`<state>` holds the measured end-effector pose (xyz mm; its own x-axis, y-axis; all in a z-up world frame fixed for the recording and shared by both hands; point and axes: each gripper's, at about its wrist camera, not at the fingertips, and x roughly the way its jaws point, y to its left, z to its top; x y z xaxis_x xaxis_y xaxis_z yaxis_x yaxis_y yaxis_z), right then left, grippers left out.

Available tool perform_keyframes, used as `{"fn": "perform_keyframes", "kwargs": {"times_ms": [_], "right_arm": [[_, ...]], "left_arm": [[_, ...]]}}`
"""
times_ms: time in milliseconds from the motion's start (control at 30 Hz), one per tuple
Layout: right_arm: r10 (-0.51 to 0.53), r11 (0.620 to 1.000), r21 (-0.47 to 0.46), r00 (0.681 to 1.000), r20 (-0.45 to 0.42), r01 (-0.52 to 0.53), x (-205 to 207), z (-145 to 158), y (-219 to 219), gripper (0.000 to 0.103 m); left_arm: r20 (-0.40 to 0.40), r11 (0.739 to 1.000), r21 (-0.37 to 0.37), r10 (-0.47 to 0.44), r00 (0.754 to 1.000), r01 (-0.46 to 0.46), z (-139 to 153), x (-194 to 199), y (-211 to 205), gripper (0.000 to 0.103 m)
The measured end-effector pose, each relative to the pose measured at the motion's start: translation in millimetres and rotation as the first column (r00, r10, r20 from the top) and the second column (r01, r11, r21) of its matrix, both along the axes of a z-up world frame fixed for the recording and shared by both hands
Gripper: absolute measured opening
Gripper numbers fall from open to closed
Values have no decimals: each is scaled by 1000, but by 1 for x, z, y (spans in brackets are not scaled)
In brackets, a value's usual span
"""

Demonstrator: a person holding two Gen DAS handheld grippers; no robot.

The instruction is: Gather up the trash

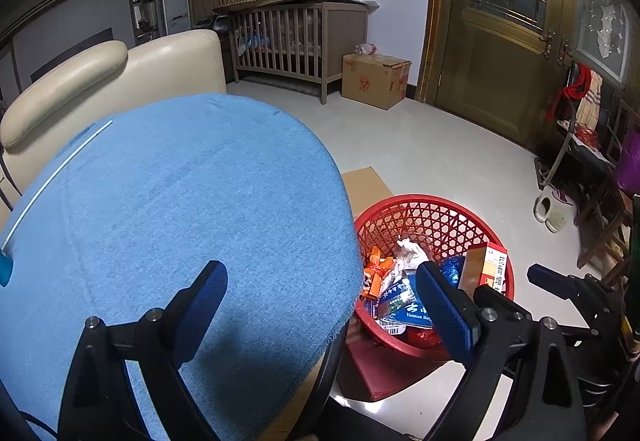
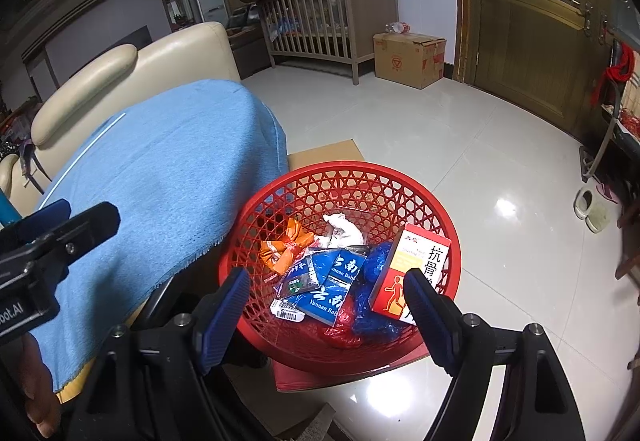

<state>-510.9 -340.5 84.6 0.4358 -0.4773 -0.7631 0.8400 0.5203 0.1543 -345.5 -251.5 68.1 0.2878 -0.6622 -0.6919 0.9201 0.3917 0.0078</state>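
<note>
A red mesh basket (image 2: 280, 197) stands on the floor beside a blue-covered table (image 2: 168, 161); it also shows in the left wrist view (image 1: 440, 209). It holds a red and white medicine box (image 2: 416, 261), blue packets (image 2: 340, 281), an orange wrapper (image 2: 286, 245), crumpled white paper (image 2: 344, 229) and blue and red plastic. My right gripper (image 2: 326, 293) is open and empty just above the basket's near rim. My left gripper (image 1: 320, 285) is open and empty over the table's right edge. A white straw (image 1: 60, 169) lies on the blue cloth at the far left.
A cream sofa (image 1: 120, 77) stands behind the table. A wooden crib (image 1: 300, 41) and a cardboard box (image 1: 376, 81) stand at the back wall. Flat cardboard (image 2: 324, 153) and a red box lie under the basket. Slippers (image 2: 592, 209) lie at the right by a wooden door.
</note>
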Motion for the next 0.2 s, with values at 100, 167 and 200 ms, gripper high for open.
{"fn": "perform_keyframes", "kwargs": {"times_ms": [100, 167, 200], "right_arm": [[-5, 1000, 4, 1000, 1, 5, -1, -1, -1, 82], [-4, 1000, 3, 1000, -2, 4, -1, -1, -1, 82], [-4, 1000, 3, 1000, -2, 4, -1, -1, -1, 82]], "left_arm": [[-6, 1000, -6, -7, 1000, 7, 0, 0, 1, 95], [-4, 1000, -5, -8, 1000, 8, 1, 0, 1, 95], [-5, 1000, -3, -10, 1000, 10, 1, 0, 0, 95]]}}
